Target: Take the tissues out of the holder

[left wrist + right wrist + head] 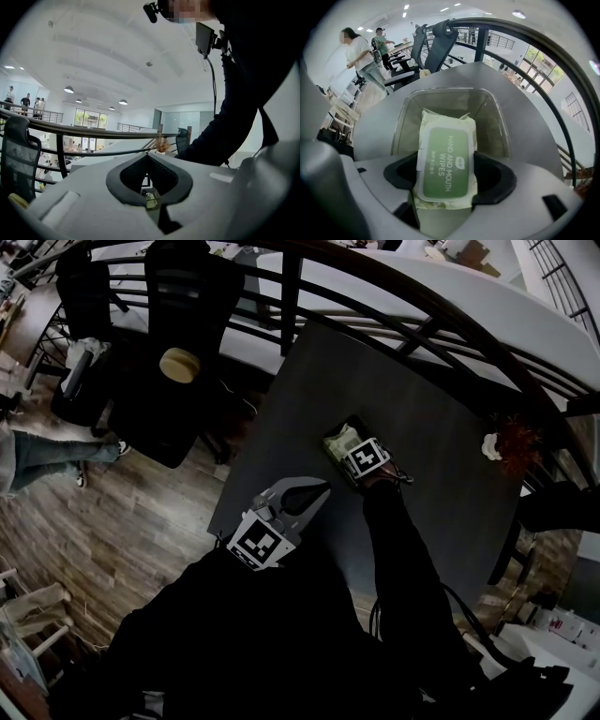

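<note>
A clear plastic holder stands on the dark table. Inside it stands a pale green pack of hand and mouth wipes, its labelled face turned to the camera. My right gripper points steeply down over the holder. Its black pads sit against both long sides of the pack, shut on it. In the head view the pack shows just beyond the right gripper and its marker cube. My left gripper hovers near the table's near-left edge, pointing about level, jaws closed together with nothing in them.
A curved black railing runs behind the table. Black office chairs stand to the left on the wooden floor. A small dried plant sits at the table's right edge. People stand beyond the chairs.
</note>
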A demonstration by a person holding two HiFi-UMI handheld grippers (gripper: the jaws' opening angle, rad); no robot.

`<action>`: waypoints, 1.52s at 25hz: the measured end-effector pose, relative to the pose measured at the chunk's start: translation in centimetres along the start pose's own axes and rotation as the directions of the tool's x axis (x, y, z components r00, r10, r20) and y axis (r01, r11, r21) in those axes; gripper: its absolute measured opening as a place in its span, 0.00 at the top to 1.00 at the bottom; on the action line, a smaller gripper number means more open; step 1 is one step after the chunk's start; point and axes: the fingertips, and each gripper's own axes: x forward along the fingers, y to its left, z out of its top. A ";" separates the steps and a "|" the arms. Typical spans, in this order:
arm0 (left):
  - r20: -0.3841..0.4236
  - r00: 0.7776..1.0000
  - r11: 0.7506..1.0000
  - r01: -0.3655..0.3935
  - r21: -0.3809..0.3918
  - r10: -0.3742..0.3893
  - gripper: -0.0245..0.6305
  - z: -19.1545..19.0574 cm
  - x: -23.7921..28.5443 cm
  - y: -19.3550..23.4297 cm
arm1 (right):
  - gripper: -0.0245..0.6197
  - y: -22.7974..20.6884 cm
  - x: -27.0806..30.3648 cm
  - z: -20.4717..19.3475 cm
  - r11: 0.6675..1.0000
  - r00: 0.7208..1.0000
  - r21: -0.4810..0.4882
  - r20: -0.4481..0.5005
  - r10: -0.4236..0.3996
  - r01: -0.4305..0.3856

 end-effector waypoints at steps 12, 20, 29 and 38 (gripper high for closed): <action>0.034 0.997 0.998 0.066 0.012 -0.067 0.98 1.4 0.7 -1.0 | 0.43 0.7 -8.7 0.6 0.998 0.993 -0.029 0.107 -0.044 0.048; 0.043 0.985 0.986 0.167 0.025 -0.168 0.99 1.9 2.6 -3.5 | 0.43 -1.6 -15.2 -3.2 0.990 0.980 0.024 0.140 -0.141 0.139; 0.034 0.963 0.964 0.265 0.034 -0.266 0.98 2.0 4.9 -6.7 | 0.43 -2.6 -16.6 -12.5 0.978 0.981 0.120 0.073 -0.178 0.169; 0.019 0.951 0.950 0.309 0.041 -0.310 0.99 1.4 6.0 -8.8 | 0.43 -1.0 -13.0 -18.7 0.979 0.990 0.152 0.031 -0.141 0.135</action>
